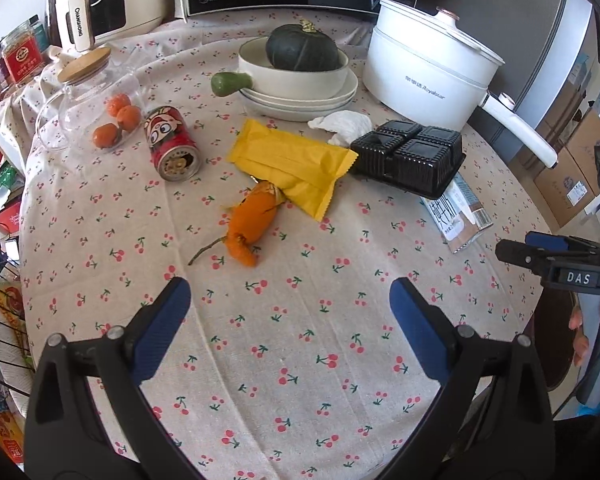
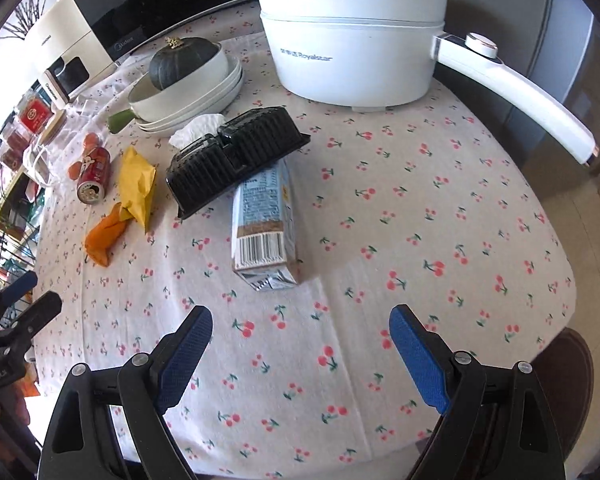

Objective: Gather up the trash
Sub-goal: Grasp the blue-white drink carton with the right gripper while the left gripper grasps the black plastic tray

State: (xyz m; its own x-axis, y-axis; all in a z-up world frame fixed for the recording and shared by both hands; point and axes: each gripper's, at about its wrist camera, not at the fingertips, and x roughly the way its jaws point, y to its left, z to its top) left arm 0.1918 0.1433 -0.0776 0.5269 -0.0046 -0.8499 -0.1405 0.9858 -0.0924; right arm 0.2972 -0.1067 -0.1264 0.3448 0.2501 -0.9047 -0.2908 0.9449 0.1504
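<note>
Lying across the middle of the cherry-print tablecloth [image 1: 300, 360], left to right: a red can [image 1: 172, 142] on its side; an orange peel [image 1: 252, 220] with a stalk, touching the yellow wrapper [image 1: 296, 162]; a crumpled tissue [image 1: 342, 126] beside the stacked white bowls [image 1: 300, 84]; a black plastic tray [image 1: 410, 154] upside down, its rim over one end of a flattened carton [image 2: 264, 224] near the right edge. Back edge — glass jar [image 1: 88, 108], dark squash [image 1: 302, 48] in the top bowl, white pot [image 1: 428, 76]. Left gripper [image 1: 290, 312] — jaws wide apart, empty, above bare cloth. Right gripper [image 2: 300, 340] likewise spread and empty, just short of the carton.
</note>
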